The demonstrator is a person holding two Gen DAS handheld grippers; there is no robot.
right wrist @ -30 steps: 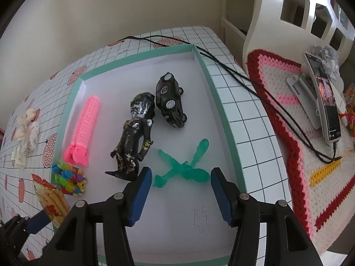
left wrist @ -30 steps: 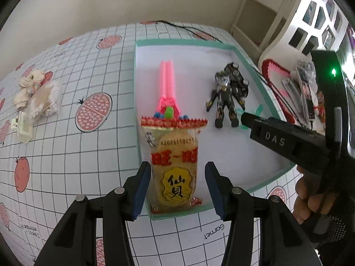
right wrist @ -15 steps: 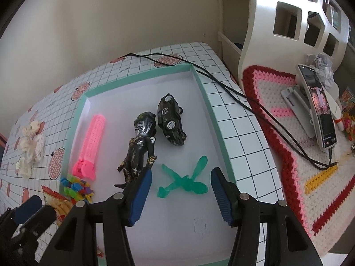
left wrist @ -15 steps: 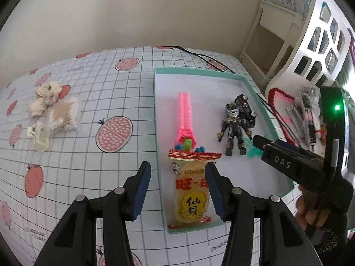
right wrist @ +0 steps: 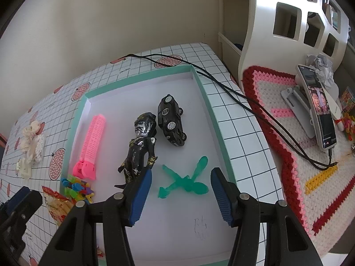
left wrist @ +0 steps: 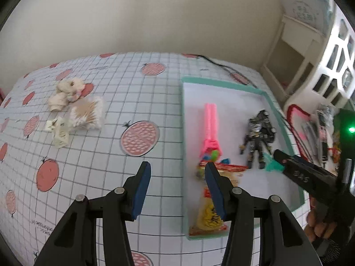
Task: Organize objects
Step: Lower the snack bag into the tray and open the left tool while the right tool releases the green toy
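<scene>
gridded tablecloth (left wrist: 137, 102), beige wall (left wrist: 144, 15), white shelf (right wrist: 288, 17), crochet mat (right wrist: 295, 170)

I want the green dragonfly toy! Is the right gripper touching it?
Apart. The right wrist view shows white tray floor between the green dragonfly toy and both open fingers of the right gripper.

In the tray (right wrist: 200, 82), the comb (right wrist: 92, 141) is laid at the left, the figure (right wrist: 138, 149) in the middle, and the car (right wrist: 170, 120) just right of its head. The dragonfly (right wrist: 185, 181) is placed nearer, with the snack packet (left wrist: 209, 218) at the near-left corner.
</scene>
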